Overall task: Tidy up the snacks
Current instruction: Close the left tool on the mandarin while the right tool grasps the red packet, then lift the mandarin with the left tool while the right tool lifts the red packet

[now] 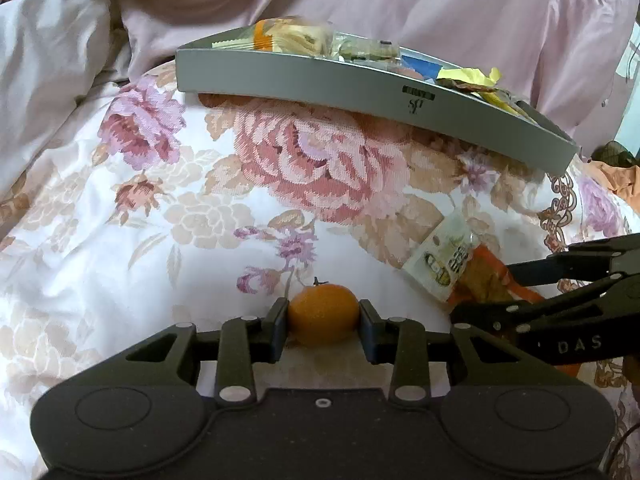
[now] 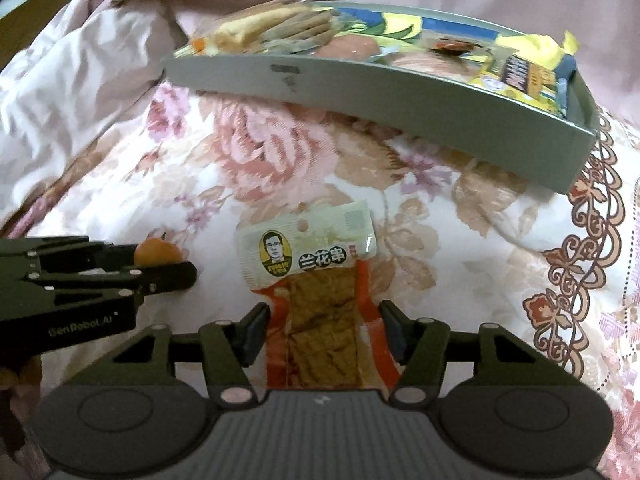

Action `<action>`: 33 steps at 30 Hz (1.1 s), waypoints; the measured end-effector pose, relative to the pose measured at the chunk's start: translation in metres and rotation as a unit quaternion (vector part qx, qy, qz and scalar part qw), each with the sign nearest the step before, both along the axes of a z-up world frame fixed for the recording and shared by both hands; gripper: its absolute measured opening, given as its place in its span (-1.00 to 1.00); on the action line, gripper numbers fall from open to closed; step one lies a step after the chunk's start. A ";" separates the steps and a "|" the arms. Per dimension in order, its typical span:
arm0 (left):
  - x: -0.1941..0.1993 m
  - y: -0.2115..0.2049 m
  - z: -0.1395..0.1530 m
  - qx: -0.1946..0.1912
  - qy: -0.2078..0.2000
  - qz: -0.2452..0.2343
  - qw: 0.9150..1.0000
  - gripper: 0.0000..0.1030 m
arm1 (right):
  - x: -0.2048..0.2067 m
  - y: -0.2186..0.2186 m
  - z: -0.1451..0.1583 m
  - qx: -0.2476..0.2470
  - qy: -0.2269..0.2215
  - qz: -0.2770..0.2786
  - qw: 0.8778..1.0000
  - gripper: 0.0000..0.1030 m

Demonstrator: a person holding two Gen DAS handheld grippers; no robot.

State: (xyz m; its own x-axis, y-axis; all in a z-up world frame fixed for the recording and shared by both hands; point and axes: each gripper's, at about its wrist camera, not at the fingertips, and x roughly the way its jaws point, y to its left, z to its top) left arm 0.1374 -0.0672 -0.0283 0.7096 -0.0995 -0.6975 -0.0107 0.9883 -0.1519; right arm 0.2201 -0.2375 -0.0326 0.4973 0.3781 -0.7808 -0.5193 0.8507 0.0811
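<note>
The left tool (image 1: 323, 322) grips one small round orange mandarin (image 1: 323, 314). The right tool (image 2: 323, 322) straddles one orange-and-white plastic packet of brown dried tofu (image 2: 320, 300) lying on the floral bedspread (image 1: 160, 220); whether its pads press I cannot tell. Pickup is under way; next, carry both over the rim of the one grey tray (image 1: 320, 80) of snacks.

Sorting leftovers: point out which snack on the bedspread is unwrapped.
The small orange, pinched in the left gripper. The other loose snack, the tofu-skewer packet between the right gripper pads, is sealed in plastic.
</note>
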 end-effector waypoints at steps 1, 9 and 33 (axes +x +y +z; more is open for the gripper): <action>-0.001 0.000 0.000 0.000 0.001 0.000 1.000 -0.24 | -0.001 0.001 0.000 -0.005 -0.002 0.005 1.000 0.34; -0.006 0.000 0.000 -0.004 0.008 0.002 1.000 -0.06 | -0.010 0.007 -0.002 -0.055 0.001 0.029 0.998 0.76; -0.026 -0.018 0.001 0.048 -0.002 -0.005 0.999 -0.27 | -0.012 0.010 -0.002 -0.056 -0.004 0.028 0.998 0.24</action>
